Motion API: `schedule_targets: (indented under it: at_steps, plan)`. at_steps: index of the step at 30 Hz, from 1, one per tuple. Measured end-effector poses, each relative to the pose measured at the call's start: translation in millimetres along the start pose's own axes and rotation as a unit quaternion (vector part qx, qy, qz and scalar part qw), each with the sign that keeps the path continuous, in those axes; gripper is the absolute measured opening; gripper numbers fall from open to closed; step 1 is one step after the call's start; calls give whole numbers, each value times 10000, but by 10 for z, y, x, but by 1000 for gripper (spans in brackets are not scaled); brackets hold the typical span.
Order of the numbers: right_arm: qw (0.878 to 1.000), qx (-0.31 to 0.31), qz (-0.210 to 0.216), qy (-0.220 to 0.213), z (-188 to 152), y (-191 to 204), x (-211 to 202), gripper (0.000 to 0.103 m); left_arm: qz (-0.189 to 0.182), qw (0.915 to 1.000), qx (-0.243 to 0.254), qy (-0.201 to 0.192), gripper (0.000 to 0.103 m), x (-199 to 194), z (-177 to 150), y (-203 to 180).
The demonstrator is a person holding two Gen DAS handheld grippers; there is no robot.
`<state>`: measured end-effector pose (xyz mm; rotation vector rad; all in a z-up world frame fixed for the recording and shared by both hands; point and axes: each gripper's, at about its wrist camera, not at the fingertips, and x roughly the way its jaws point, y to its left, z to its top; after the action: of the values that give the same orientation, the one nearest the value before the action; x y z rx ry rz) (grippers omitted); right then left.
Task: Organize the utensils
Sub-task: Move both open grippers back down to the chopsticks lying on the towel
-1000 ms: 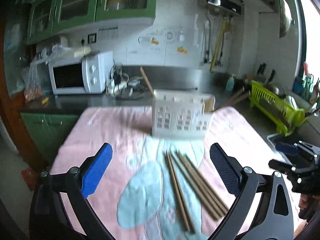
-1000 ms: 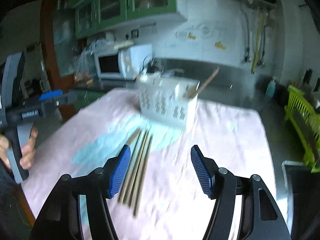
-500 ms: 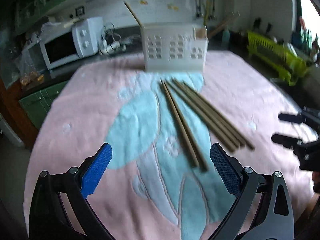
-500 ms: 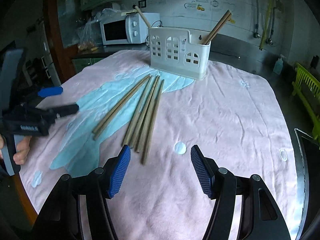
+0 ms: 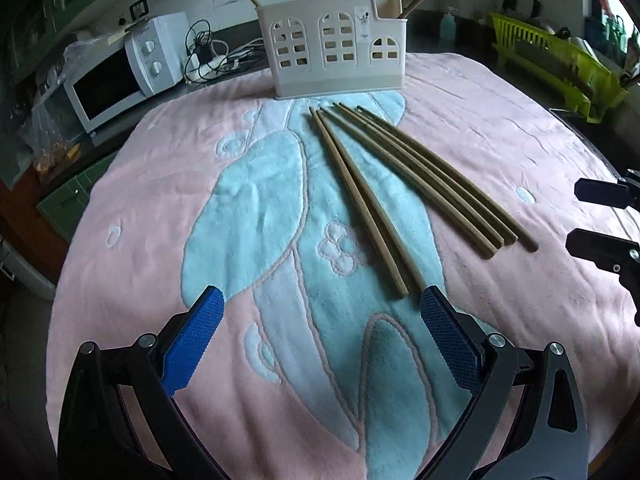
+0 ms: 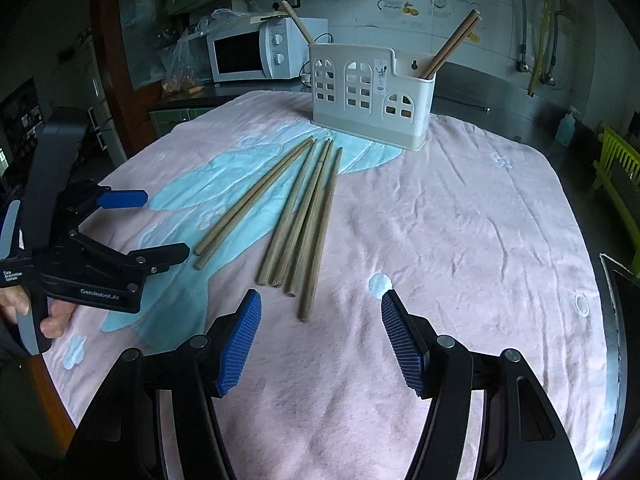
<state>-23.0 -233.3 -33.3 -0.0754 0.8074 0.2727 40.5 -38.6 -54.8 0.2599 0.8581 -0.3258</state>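
Several wooden chopsticks (image 5: 404, 176) lie side by side on the pink and blue towel (image 5: 168, 184), also seen in the right wrist view (image 6: 296, 216). A white utensil holder (image 5: 334, 56) stands behind them with a few chopsticks upright in it; it also shows in the right wrist view (image 6: 372, 96). My left gripper (image 5: 320, 336) is open and empty, just short of the near ends of two chopsticks. My right gripper (image 6: 320, 336) is open and empty, just short of the nearest chopstick end. The left gripper shows at the left of the right wrist view (image 6: 156, 224).
A white microwave (image 5: 120, 80) and cables sit on the counter behind the table at left. A green dish rack (image 5: 560, 64) stands at the right. The table edge (image 6: 612, 320) runs close on the right.
Both grippers have tilted down and moved in low over the towel towards the chopsticks. Both stay open. The chopsticks have not moved.
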Motion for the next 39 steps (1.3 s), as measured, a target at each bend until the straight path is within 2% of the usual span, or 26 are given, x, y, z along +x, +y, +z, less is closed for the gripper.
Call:
schedule_targets:
  at_steps: [11, 15, 19, 28, 35, 39]
  plan:
    - [10000, 37, 4, 65, -19, -22, 42, 61, 0, 9996, -210, 201, 98, 169, -26, 55]
    - [10000, 52, 1, 77, -18, -32, 49, 61, 101, 9993, -312, 196, 98, 183, -22, 100]
    - [9999, 40, 4, 100, -17, -30, 61, 61, 397, 9985, -358, 148, 98, 190, 0, 163]
    - [9998, 20, 44, 175, -28, -7, 130, 61, 486, 9961, -693, 230, 97, 242, 24, 295]
    - [9997, 21, 70, 228, -20, -3, 164, 54, 332, 9972, -638, 178, 80, 240, 68, 176]
    - [9997, 56, 96, 233, -10, -16, 166, 51, 162, 9976, -646, 167, 77, 233, 79, 119]
